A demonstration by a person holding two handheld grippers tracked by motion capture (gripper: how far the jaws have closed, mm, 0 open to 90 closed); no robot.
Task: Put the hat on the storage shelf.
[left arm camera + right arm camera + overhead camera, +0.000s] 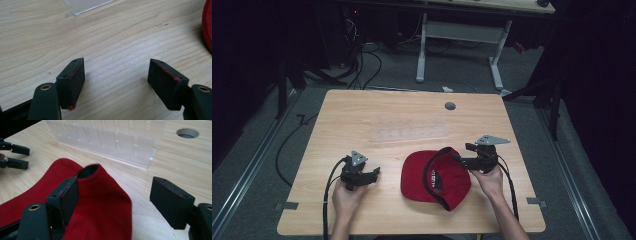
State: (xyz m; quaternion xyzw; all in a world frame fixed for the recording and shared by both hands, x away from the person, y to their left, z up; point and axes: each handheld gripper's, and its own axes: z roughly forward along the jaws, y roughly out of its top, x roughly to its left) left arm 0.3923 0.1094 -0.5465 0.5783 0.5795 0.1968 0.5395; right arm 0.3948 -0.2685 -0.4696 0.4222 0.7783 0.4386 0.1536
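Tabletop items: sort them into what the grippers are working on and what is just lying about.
In play: red cap, with the open right gripper at its edge; left gripper open beside it.
Lying about: clear plastic rack; round hole in the table.

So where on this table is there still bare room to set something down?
Bare wood runs along the table front edge, the left side beyond the left gripper, and the far strip flanking the grommet hole. Crowded: the middle, where the red cap, right gripper and clear rack sit.
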